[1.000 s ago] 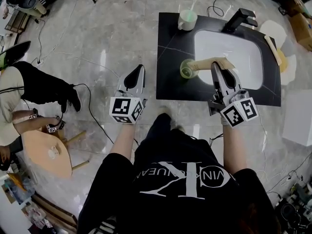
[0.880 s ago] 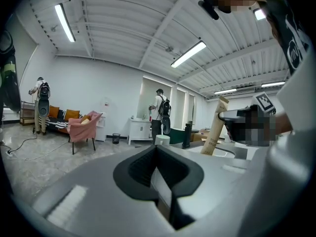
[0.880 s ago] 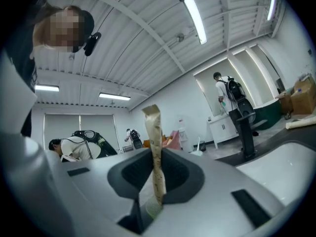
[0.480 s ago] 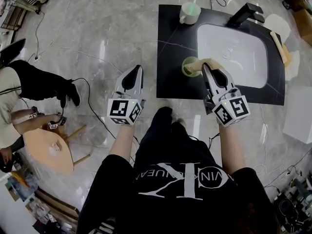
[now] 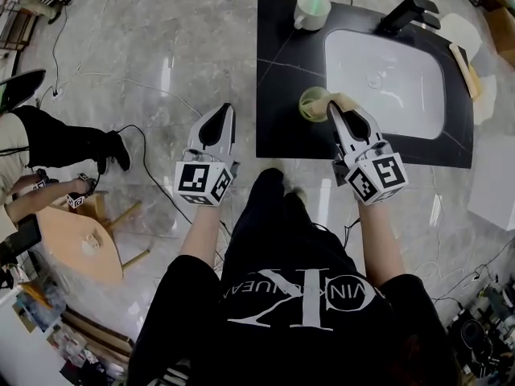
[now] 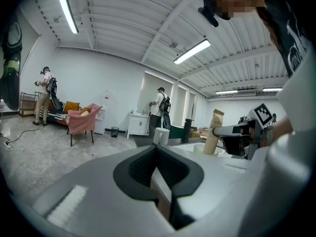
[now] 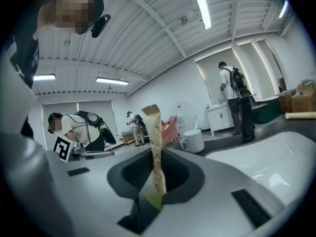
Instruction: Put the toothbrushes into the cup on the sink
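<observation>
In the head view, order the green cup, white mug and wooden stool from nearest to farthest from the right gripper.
1. Green cup, right beside the right gripper's jaws.
2. White mug, ahead, beyond that cup.
3. Wooden stool, far off left.

The left hand-held gripper (image 5: 228,112) is held out ahead of the person's body, pointing forward, with its jaws together and nothing between them. The right hand-held gripper (image 5: 341,112) is roughly level with it and well apart to its right. Its jaws are clamped on a wrapped toothbrush (image 7: 157,147), which stands up past its tips.
</observation>
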Demonstrator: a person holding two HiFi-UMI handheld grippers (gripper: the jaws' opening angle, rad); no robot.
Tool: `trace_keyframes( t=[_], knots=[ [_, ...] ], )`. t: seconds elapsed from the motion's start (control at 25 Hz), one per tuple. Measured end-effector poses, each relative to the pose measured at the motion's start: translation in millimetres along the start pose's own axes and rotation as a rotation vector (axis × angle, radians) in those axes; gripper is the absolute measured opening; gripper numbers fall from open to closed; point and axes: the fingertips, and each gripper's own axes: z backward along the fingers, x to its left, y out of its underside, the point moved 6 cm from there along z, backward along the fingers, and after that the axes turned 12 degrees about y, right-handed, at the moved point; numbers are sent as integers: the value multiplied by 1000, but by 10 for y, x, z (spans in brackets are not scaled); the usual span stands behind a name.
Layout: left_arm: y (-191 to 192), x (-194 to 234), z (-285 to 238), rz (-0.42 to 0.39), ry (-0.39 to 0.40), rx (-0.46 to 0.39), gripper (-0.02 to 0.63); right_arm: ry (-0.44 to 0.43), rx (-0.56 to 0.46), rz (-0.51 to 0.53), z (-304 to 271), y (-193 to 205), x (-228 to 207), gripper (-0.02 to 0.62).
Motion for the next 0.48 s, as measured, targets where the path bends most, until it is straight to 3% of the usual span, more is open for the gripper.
trace_keyframes(
  t=[0.48],
  knots=[
    [11, -78, -13, 18, 14, -4, 11, 34, 35, 19, -65, 68, -78, 57]
  ],
)
